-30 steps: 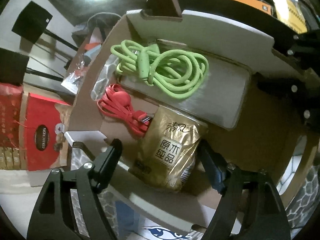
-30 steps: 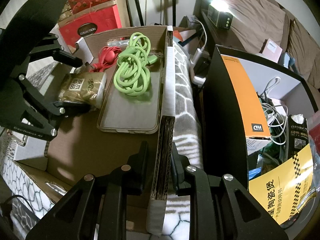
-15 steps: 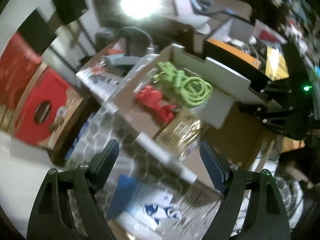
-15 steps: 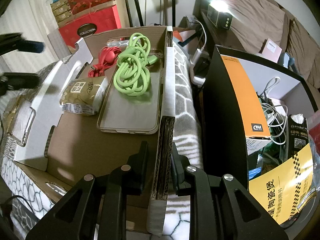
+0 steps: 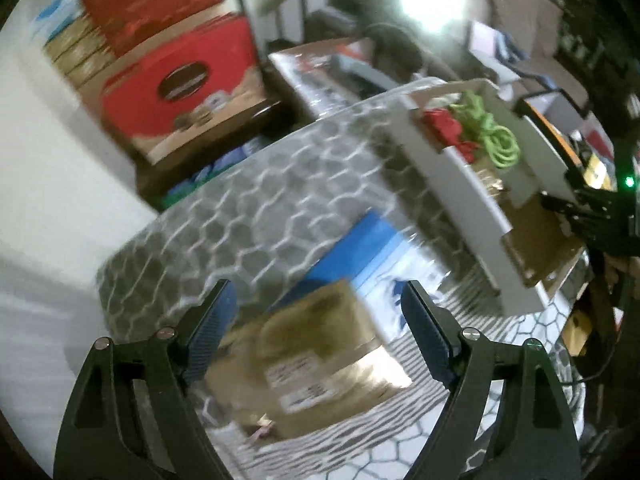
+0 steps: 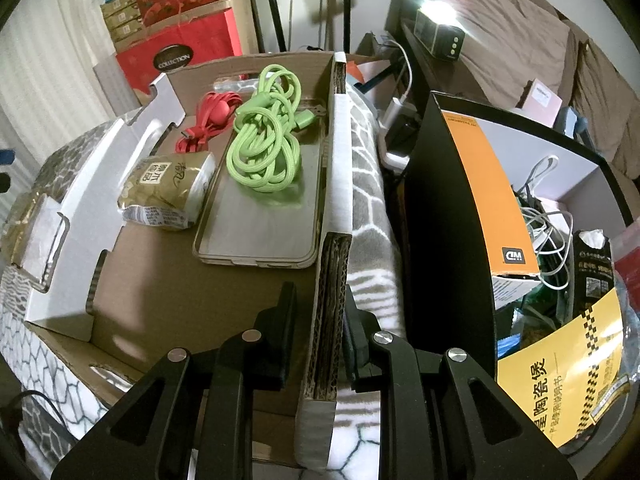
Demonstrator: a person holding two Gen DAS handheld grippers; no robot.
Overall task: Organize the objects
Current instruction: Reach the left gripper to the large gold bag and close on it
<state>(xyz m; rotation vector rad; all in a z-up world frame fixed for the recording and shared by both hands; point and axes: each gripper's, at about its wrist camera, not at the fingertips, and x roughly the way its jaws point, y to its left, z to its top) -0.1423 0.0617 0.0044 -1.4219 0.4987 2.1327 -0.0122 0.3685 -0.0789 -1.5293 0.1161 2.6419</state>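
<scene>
A: Right gripper (image 6: 316,320)?
B: Clamped on the side wall of the cardboard box (image 6: 326,280), one finger inside, one outside, pads pressed against the corrugated edge. Pointing steeply down.

A: Inside the box?
B: Clear phone case (image 6: 260,216) lying flat along that wall. Green cable (image 6: 266,148) coiled on the case's far half, at twelve o'clock from the clamped spot. Red cable (image 6: 208,120) just beside the green one, at its ten o'clock. Gold tissue pack (image 6: 168,190) on its side at nine o'clock of the case, touching the case's edge.

A: Left gripper (image 5: 322,336)?
B: Spread wide, nothing between the fingers. Hanging over a patterned blanket (image 5: 248,216), well apart from the box, which sits at two o'clock in the blurred left view.

A: Below the fingers?
B: A brown package (image 5: 320,360) with white labels, lying partly over something blue (image 5: 352,248). Contact impossible to judge through the blur.

A: Beyond the box?
B: Black bin (image 6: 448,240) at three o'clock, holding white cables and a yellow leaflet. Red gift box (image 6: 180,48) at eleven o'clock.
</scene>
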